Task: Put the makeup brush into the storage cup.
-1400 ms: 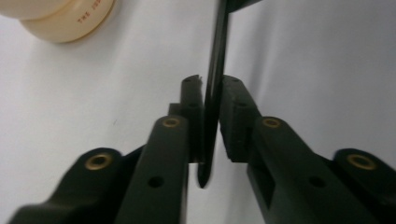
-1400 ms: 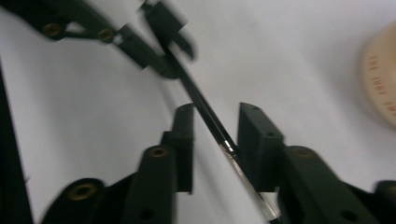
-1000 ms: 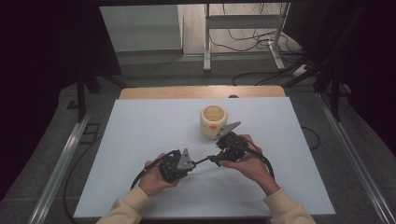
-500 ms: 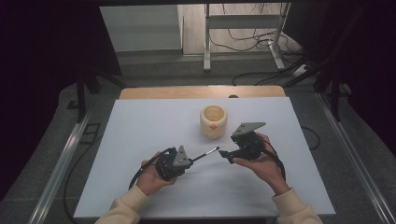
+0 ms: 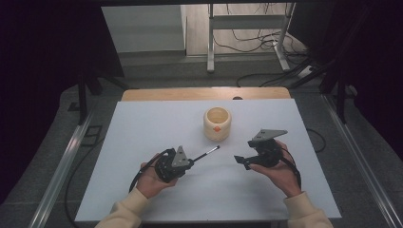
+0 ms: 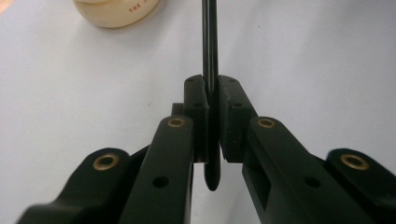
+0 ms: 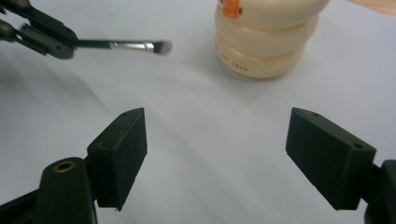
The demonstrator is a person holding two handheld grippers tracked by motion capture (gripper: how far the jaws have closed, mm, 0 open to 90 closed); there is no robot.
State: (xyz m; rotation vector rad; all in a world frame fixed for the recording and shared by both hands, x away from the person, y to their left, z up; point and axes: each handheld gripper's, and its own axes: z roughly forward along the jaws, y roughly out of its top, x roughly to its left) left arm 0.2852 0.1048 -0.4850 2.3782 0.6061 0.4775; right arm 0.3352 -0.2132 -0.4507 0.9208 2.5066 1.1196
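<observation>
The left tool [image 5: 189, 162] sits in the lower middle of the high view, left of centre, clenched on the black handle of a slim brush [image 5: 205, 154]. The brush runs up and to the right from the jaws, and its pale tip hangs over the white tabletop [image 5: 142, 128], just below and near a cream pot [image 5: 217, 123] that stands at the centre of the frame. In the left gripper view the brush handle [image 6: 209, 42] rises straight up the middle, pinched between the two pads, with its butt end poking out below them; the cream pot [image 6: 116, 11] shows at the top left edge.

The right tool [image 5: 239, 160] lies right of centre in the high view, well apart from the brush. Its jaws have just been opening and now stand wide with nothing between them. In the right gripper view the brush [image 7: 135, 45] crosses the upper left, held by the left tool [image 7: 60, 44], and the cream pot [image 7: 266, 39] stands at the upper right.
</observation>
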